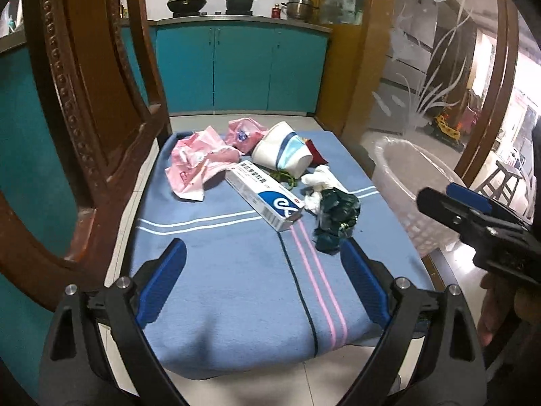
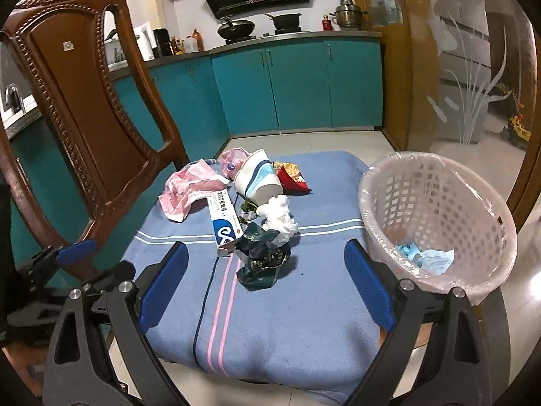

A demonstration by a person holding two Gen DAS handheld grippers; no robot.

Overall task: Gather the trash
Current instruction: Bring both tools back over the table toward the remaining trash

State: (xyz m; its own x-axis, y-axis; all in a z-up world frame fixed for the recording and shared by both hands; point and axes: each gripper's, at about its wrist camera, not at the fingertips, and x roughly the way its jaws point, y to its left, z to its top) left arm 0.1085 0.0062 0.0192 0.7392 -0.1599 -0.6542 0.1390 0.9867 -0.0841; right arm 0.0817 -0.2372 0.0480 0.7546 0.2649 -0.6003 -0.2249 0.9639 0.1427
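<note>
Two tongs [image 1: 263, 284] [image 2: 267, 286] released, blue-white carton [image 1: 263, 198], print unreadable, lined basket [image 2: 436, 216].

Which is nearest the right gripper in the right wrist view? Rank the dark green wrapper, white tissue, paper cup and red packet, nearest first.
1. Dark green wrapper, ahead between the fingers of the right gripper.
2. White tissue, just behind it.
3. Paper cup, farther back.
4. Red packet, behind the cup, right.

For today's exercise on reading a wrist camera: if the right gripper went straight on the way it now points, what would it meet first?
Probably the dark green crumpled wrapper, lying on the blue cloth ahead of the open right gripper. Depth is uncertain, so it might meet the cloth first.
</note>
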